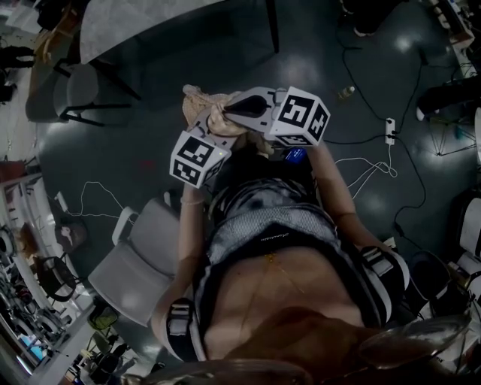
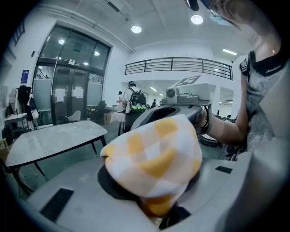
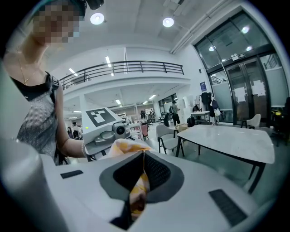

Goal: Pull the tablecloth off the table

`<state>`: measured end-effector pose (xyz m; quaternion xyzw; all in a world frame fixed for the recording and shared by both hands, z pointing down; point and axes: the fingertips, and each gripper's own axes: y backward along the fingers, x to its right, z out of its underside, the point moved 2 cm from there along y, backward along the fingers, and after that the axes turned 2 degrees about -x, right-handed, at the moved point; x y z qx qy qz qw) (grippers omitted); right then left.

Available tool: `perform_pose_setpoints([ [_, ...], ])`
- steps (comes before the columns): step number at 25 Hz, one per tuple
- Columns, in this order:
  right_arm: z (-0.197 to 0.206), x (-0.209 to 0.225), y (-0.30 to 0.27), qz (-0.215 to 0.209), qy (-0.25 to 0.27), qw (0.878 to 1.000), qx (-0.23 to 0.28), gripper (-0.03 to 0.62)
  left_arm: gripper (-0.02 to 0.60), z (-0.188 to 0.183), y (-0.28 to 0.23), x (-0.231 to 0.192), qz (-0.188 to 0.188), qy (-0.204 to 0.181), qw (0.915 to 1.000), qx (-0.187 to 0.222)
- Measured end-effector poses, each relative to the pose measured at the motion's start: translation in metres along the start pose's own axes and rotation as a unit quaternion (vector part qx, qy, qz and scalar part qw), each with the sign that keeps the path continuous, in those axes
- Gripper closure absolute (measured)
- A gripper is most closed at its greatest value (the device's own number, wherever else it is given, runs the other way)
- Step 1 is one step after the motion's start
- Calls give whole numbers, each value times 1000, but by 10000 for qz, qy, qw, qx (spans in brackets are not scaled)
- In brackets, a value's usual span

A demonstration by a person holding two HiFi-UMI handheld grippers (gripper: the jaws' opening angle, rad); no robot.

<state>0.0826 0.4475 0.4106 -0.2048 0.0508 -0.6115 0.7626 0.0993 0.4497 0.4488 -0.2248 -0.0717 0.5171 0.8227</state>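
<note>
The yellow-and-white checked tablecloth (image 1: 213, 110) is bunched up in the air in front of the person's chest, off the table. My left gripper (image 1: 209, 129) is shut on a thick wad of the tablecloth (image 2: 156, 156), which bulges out over its jaws and hides the fingertips. My right gripper (image 1: 237, 109) faces it from the right. Its jaws (image 3: 142, 158) are shut on a thin fold of the tablecloth (image 3: 138, 192). The two grippers are close together, almost tip to tip. The bare pale table (image 1: 143, 22) stands further ahead.
A grey chair (image 1: 139, 259) stands just left of the person and another chair (image 1: 75, 94) sits by the table's left end. Cables and a power strip (image 1: 389, 130) lie on the dark floor to the right. People stand far off in the hall (image 2: 135, 100).
</note>
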Motion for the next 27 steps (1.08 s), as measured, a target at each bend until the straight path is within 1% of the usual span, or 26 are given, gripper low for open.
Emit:
perform_pose_setpoints([
  [14, 4, -1, -2, -28, -77, 10000, -57, 530, 445, 4, 0, 2, 53, 68, 10000, -34],
  [27, 7, 6, -3, -28, -130, 9999, -92, 530, 445, 5, -6, -3, 93, 109, 9999, -40],
])
